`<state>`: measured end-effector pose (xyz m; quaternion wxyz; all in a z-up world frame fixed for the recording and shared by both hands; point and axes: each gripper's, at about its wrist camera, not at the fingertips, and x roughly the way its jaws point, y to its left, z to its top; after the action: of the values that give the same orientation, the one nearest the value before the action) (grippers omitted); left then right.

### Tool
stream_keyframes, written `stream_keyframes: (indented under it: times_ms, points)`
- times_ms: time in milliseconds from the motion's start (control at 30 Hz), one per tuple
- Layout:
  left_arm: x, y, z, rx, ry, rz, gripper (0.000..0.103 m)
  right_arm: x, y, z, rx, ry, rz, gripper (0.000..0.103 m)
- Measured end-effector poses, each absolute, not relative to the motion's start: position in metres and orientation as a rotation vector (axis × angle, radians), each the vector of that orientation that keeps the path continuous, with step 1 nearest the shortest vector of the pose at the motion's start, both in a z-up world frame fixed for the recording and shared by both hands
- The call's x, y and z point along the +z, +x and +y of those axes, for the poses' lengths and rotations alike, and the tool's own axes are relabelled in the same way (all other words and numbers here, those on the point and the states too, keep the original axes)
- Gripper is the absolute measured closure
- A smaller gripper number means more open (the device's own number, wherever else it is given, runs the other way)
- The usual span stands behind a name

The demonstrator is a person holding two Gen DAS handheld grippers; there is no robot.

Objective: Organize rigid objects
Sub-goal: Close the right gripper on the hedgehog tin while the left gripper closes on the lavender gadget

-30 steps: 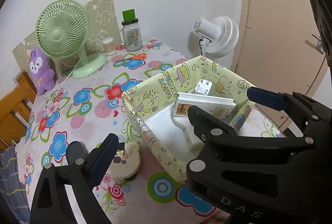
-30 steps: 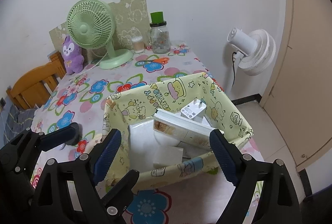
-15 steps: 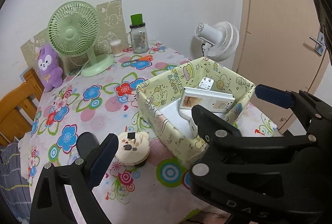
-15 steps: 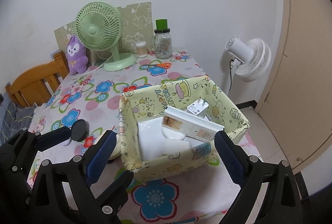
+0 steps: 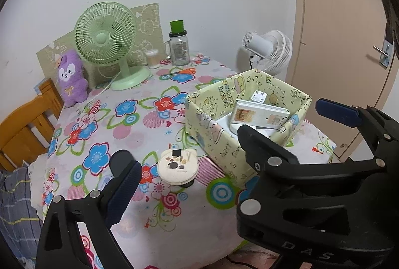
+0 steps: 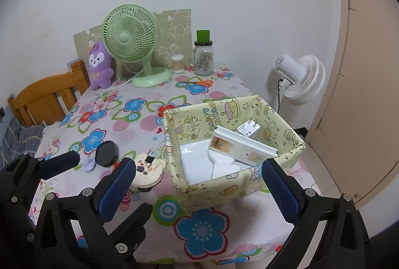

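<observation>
A yellow cartoon-print fabric box stands on the flowered table near its right edge. In it lie a long white carton, a white charger plug and flat white items. Left of the box sit a cream bear-shaped round case, a black disc and a small lilac piece. My right gripper hovers short of the box, jaws opening wide, nothing between the pads. My left gripper is open near the cream case; its right finger is hidden behind the right gripper.
At the back stand a green desk fan, a purple plush, a cotton-swab tub and a green-lidded glass jar; orange scissors lie nearby. A white fan, a door and a wooden chair flank the table.
Both grippers have drawn back from the box, which now looks smaller and farther off. The right gripper's fingers have spread wider. The table's near edge has come into view.
</observation>
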<state>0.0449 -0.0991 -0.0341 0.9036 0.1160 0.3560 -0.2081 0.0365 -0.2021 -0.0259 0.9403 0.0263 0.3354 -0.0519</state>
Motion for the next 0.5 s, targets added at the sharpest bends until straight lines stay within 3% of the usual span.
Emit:
stream_keyframes:
  times_ms: [500]
  points:
    - [-0.038, 0.04, -0.063, -0.384, 0.207, 0.733, 0.004, -0.027, 0.026, -0.168, -0.09, 0.018, 0.657, 0.0]
